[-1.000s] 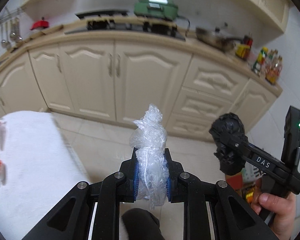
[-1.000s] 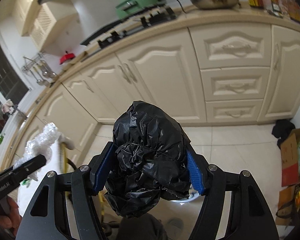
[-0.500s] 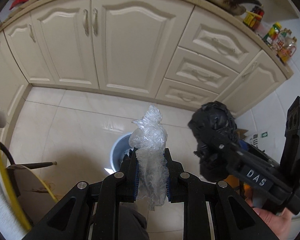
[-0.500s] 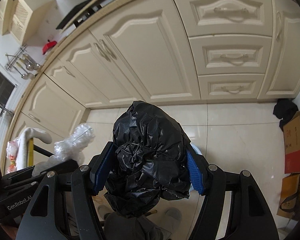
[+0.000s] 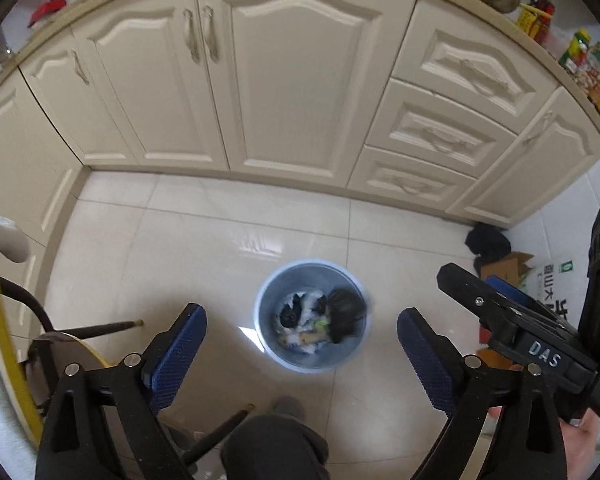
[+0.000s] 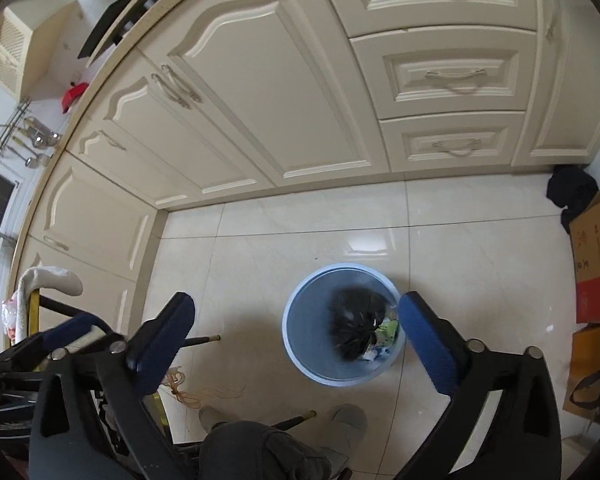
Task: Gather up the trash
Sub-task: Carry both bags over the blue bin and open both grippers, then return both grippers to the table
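Note:
A light blue bin [image 5: 261, 322] [image 6: 296, 340] stands on the tiled floor below both grippers. Inside it lies a crumpled black bag [image 5: 344, 314] [image 6: 356, 322], blurred, on top of mixed white and green scraps [image 5: 308, 304]. I cannot pick out the clear plastic wad among them. My left gripper [image 5: 300, 316] hangs over the bin, its jaws opening wide with nothing between them. My right gripper [image 6: 296, 300] is also opening wide and empty, the bin under its right finger. In the left wrist view the right gripper [image 5: 470, 280] shows at the right edge.
Cream cabinets [image 5: 284, 80] and drawers [image 6: 452, 76] close off the far side. Cardboard boxes [image 6: 594, 264] and a dark cloth [image 6: 572, 192] sit at the right wall. Thin furniture legs [image 6: 204, 340], a yellow-edged table [image 5: 4, 340], and the person's knee [image 5: 272, 448] and slippers [image 6: 346, 420] are close.
Both grippers opened and let go: the clear plastic wad left the left jaws and the black bag left the right jaws. Both views sank and tilted down over the bin.

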A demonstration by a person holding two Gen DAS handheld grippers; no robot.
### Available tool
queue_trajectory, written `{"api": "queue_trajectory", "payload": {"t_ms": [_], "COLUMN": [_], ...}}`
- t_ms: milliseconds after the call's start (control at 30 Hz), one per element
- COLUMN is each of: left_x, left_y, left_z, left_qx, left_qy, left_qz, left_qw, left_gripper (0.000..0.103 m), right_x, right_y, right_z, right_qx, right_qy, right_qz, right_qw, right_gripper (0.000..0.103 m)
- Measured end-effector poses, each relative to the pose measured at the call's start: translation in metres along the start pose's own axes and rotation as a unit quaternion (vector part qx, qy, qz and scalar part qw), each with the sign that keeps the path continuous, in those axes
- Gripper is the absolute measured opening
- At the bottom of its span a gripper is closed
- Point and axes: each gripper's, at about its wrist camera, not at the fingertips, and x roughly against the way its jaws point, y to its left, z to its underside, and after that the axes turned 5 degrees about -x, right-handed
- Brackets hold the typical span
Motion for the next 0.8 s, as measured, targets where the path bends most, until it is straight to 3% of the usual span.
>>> {"api": "queue_trajectory", "payload": {"t_ms": [267,500,800], "left_x": [0.052,0.114,0.225], "left_y": [-0.009,0.001,0.042], "left_z": [0.023,0.062,0.149], "left_qx": [0.0,0.012,0.028], "left_qy": [-0.055,-0.104,-0.178], "left_qz": [-0.015,-0.012,-0.021], "left_qw": [0.9984,0.9944,0.9834], "left_gripper": [0.098,0.099,0.101], "right_x": [0.025,0.068,0.131], "right_y": [0.004,0.032,0.096], "right_z": [0.009,0.023,0.041], "right_qx": [-0.009,0.011,0.061], "right_qy": [-0.017,-0.047,-0.099], "right_qz": [0.009,0.001,-0.021], "right_qw": [1.0,0.999,0.993], "right_gripper": [0.103,0.103,0.103]}}
